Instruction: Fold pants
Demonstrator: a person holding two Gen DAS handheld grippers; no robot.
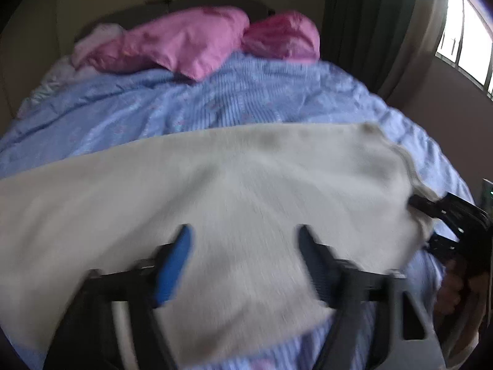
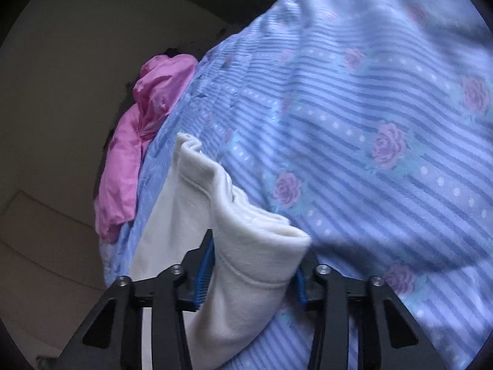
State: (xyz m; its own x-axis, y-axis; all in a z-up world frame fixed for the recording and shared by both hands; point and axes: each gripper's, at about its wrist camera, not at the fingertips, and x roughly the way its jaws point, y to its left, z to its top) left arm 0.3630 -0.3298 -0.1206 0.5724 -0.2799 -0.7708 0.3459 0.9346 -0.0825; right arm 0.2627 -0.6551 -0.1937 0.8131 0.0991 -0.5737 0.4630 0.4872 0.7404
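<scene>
Cream pants [image 1: 234,191] lie spread across the near part of the bed, on a blue striped duvet [image 1: 215,101] with a rose print; pink pillows [image 1: 185,43] sit at the far, head end. In the right wrist view the right gripper [image 2: 251,274] is clamped on a bunched, layered end of the pants (hem or waistband, cannot tell which), blue pads [image 2: 205,273] pressing the fabric from both sides near the right edge of the bed. In the left wrist view the left gripper [image 1: 245,237] stands part-way open over the flat cloth, fingers [image 1: 181,249] straddling the fabric; the frame is motion-blurred, so whether the tips pinch any of it cannot be told, and the jaws read as not gripping. The right gripper also shows at the right border of that view, at the cloth's corner. Judged step: picking up one end to carry it over for a fold. To do it well, the left gripper should take the matching corner at the same edge before any lift (one-sided lifting would skew the fold), catch every layer, then both ends travel level and together toward the opposite end, keeping the cloth lightly taut. Risk: the soft duvet may get pinched along with the pants.
</scene>
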